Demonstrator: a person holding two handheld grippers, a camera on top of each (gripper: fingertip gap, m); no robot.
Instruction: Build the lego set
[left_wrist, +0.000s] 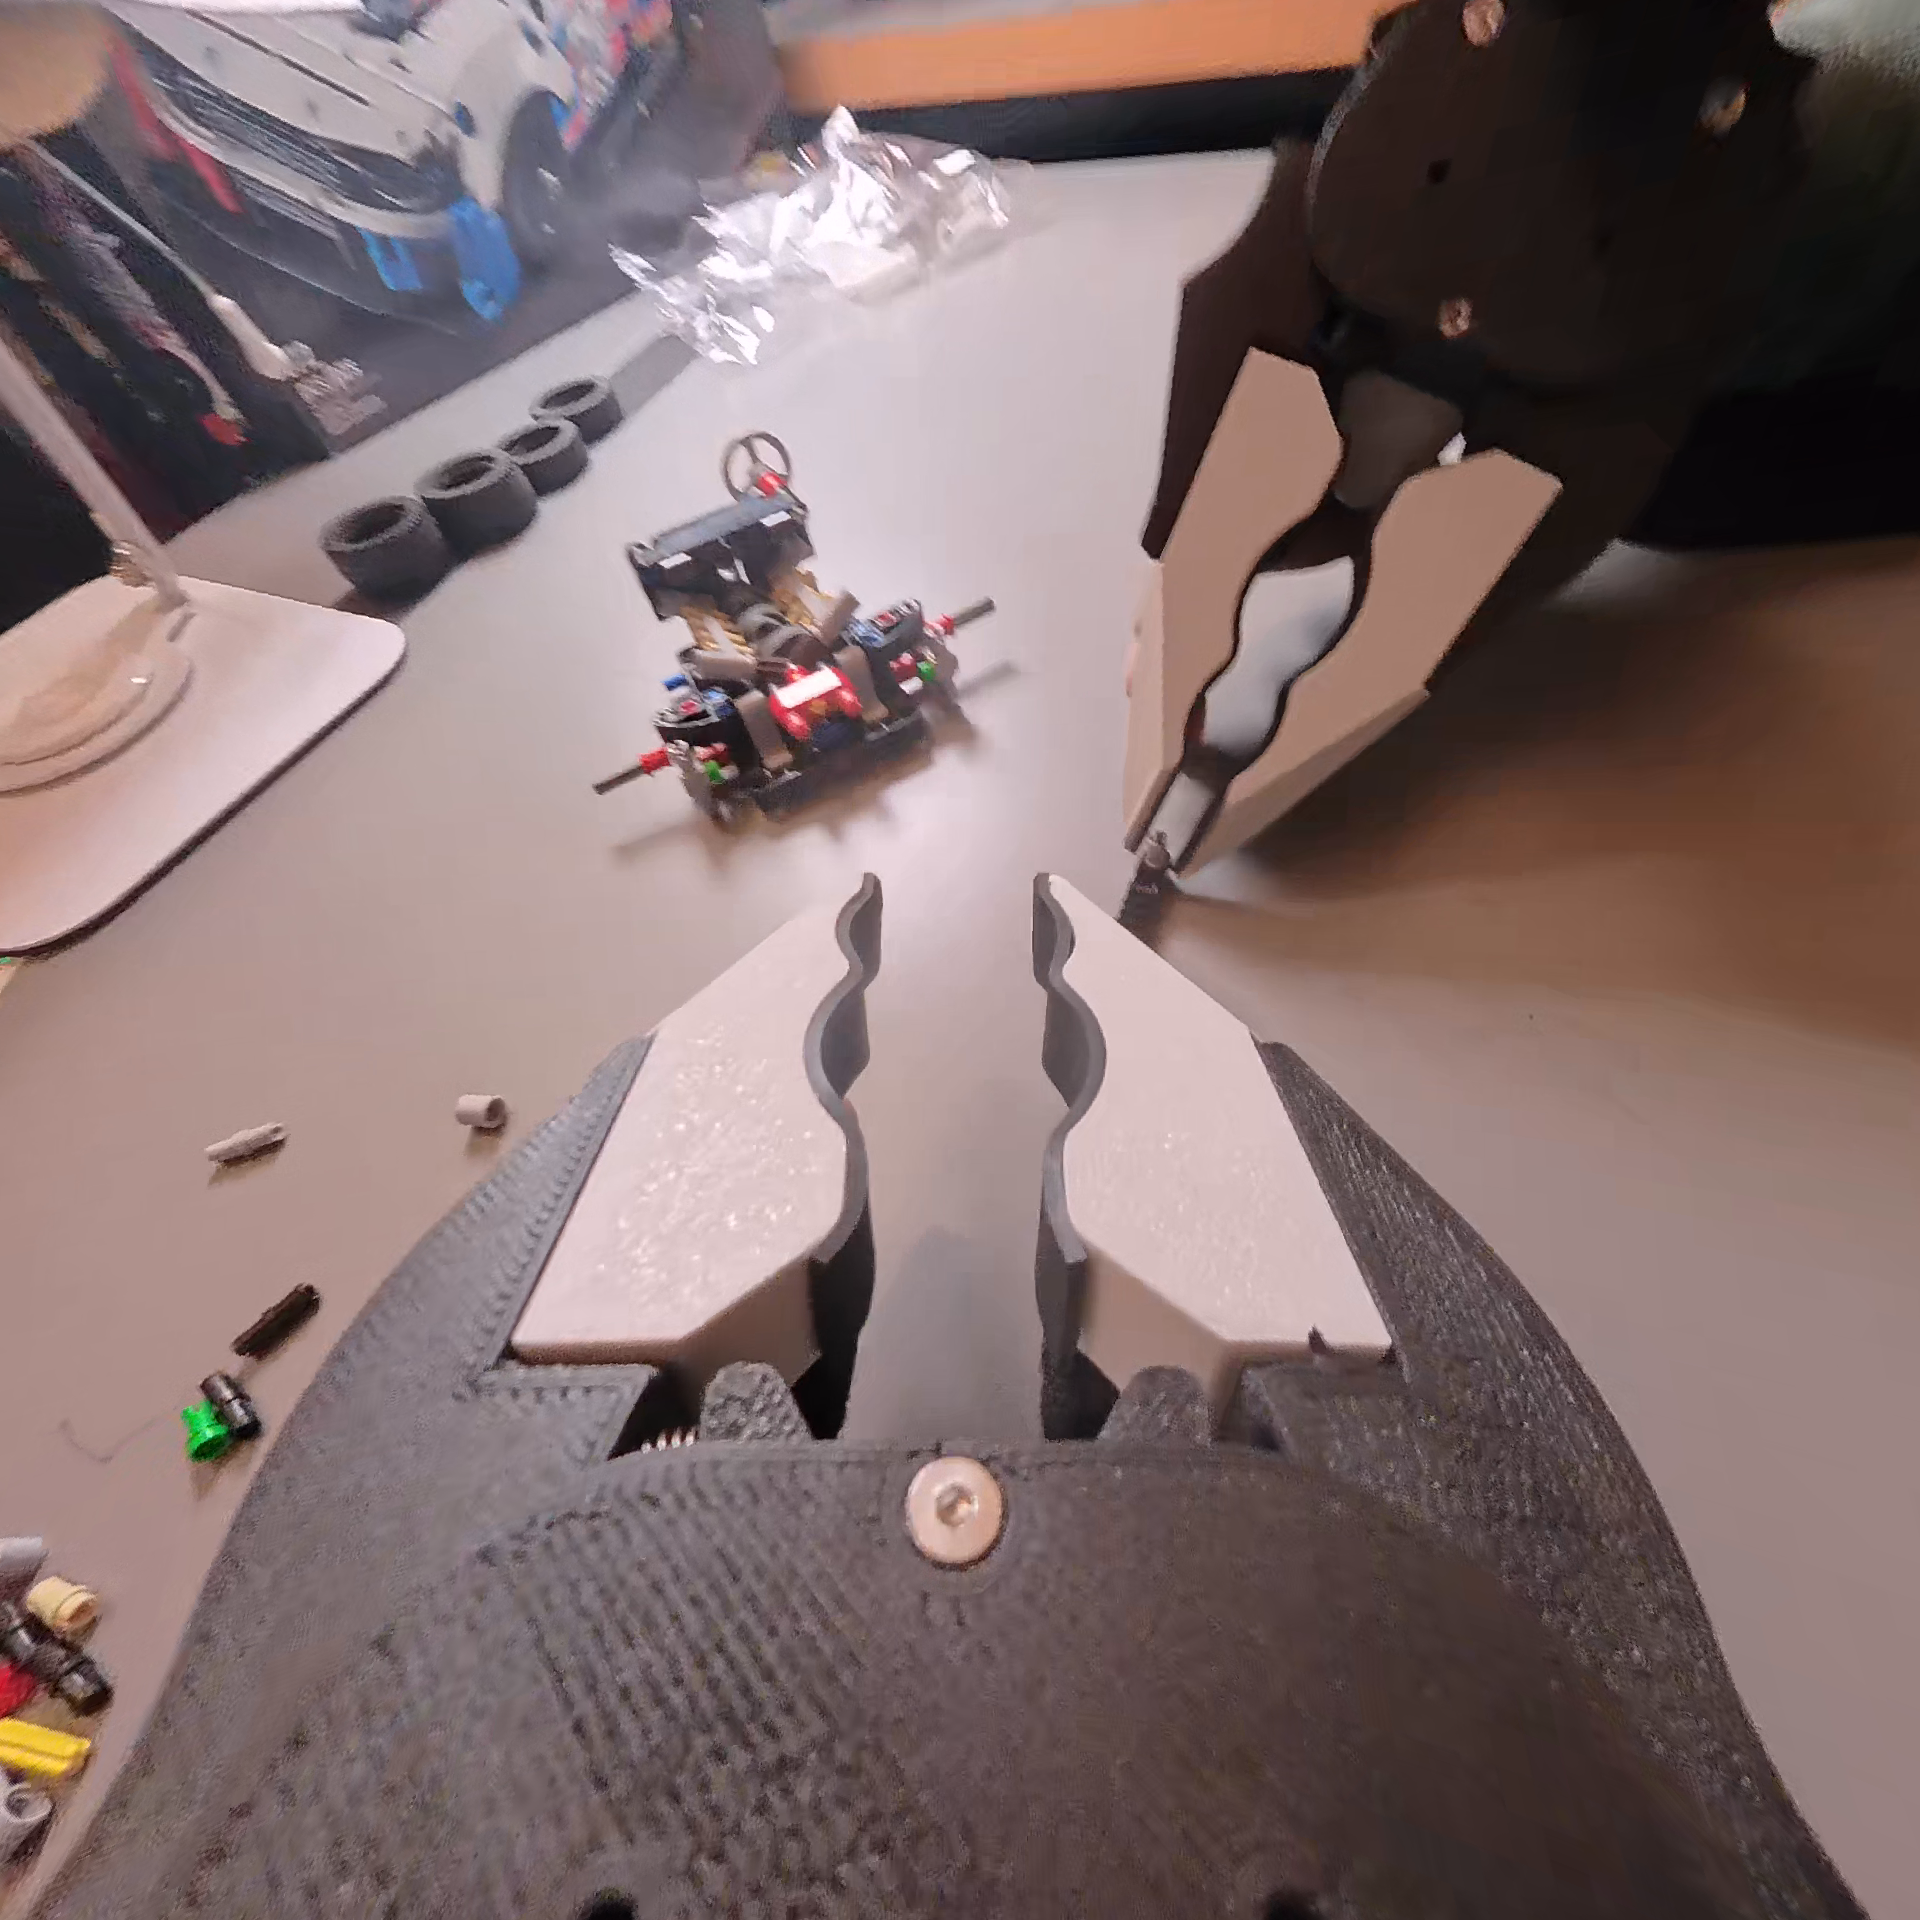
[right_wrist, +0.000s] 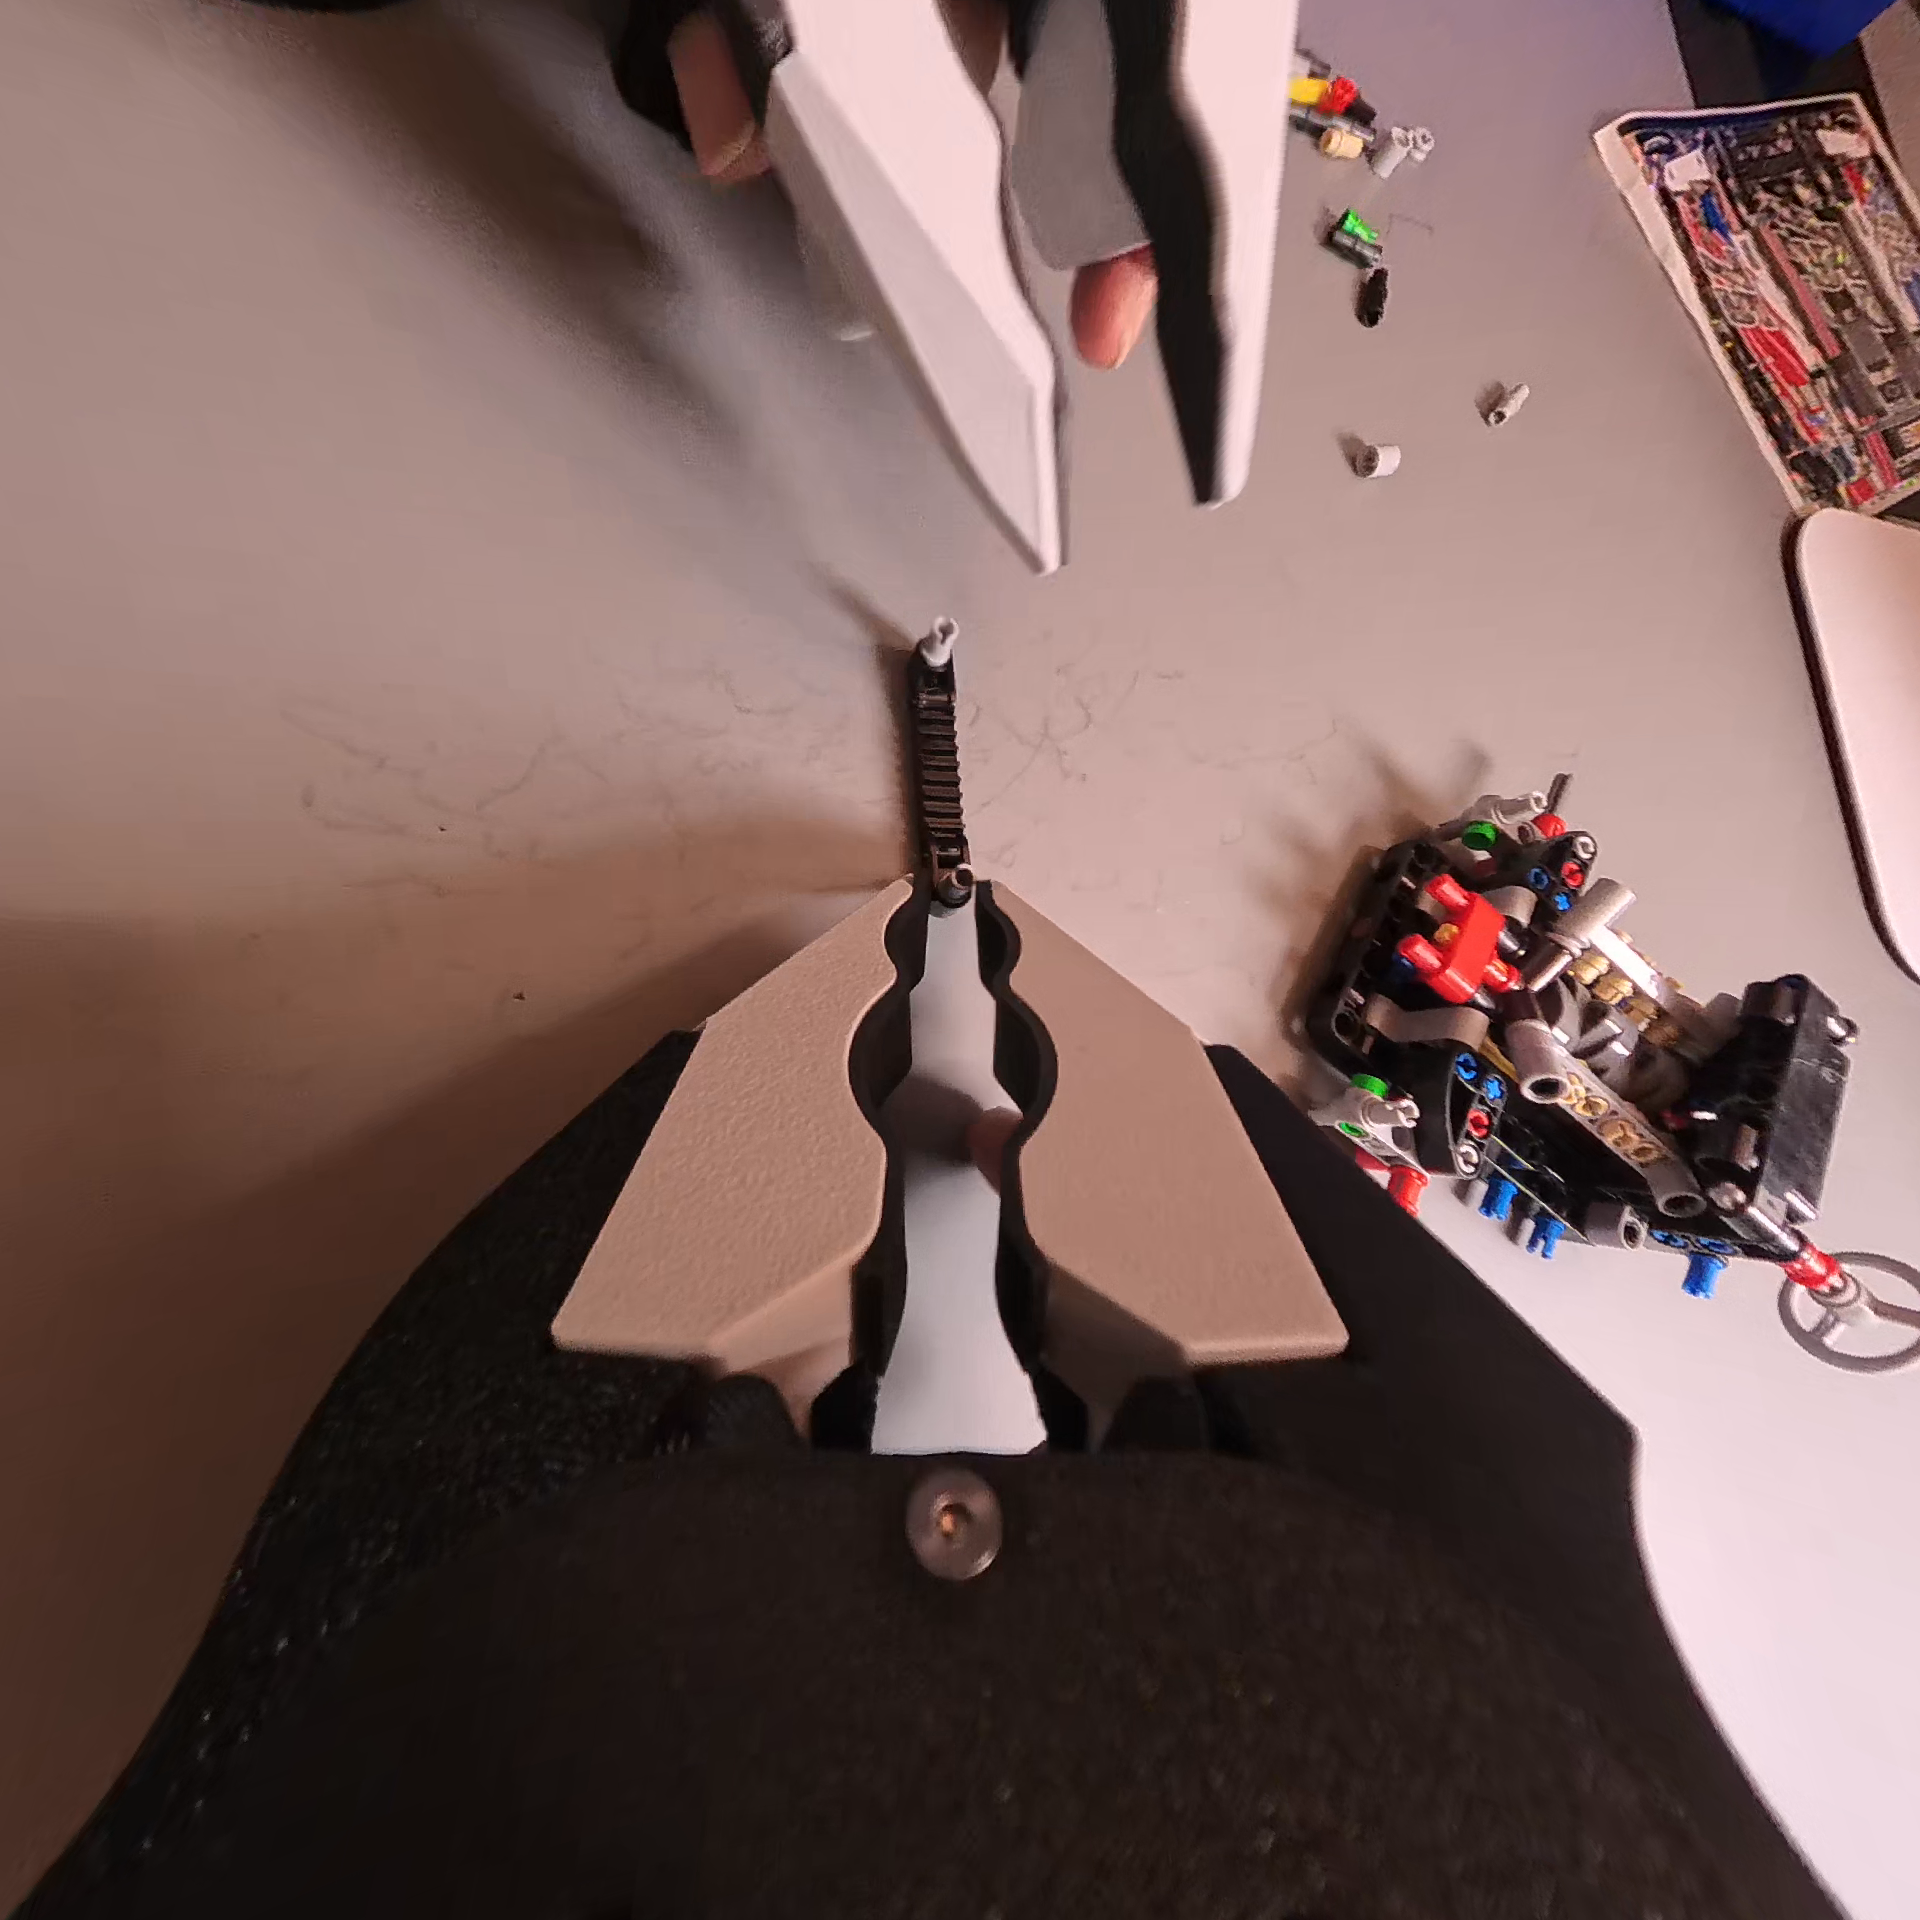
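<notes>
While right claw pinches toothed rack, left claw gapes; chassis nearby.

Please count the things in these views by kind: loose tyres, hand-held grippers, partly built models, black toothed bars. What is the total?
Loose tyres: 4
Hand-held grippers: 2, left hand-held gripper and right hand-held gripper
Partly built model: 1
Black toothed bar: 1
Total: 8

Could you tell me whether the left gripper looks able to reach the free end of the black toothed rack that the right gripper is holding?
Probably yes. The left gripper is open and empty, its tips close to the free end of the rack, with only bare table between. The right gripper pinches only the opposite end.
</notes>
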